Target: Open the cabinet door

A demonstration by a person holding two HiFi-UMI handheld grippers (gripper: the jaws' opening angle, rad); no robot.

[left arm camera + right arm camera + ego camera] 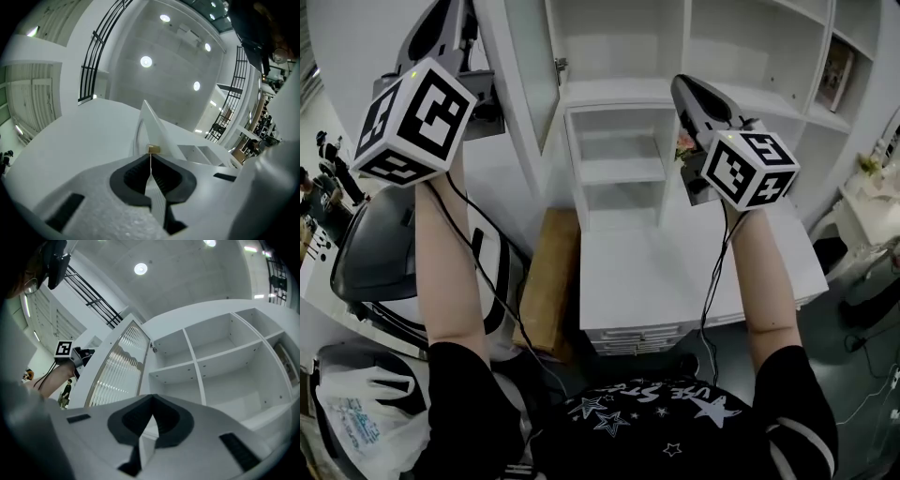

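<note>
The white-framed cabinet door [530,75] with ribbed glass [117,373] stands swung open, away from the bare white shelf compartments [211,352]. In the left gripper view the door [157,129] shows edge-on, rising straight from the jaws. My left gripper [151,157] is shut, its tips pinched at a small brass knob [153,149] on the door's free edge. In the head view it [459,23] is raised at the upper left, beside the door. My right gripper [151,401] is shut with nothing in it, held in front of the shelves [680,86].
A white desk [675,272] with drawers [647,333] lies below, with a small white shelf unit [619,169] on it. A brown board [548,281] leans at its left. A grey chair [375,253] and a plastic bag [366,412] are at the lower left.
</note>
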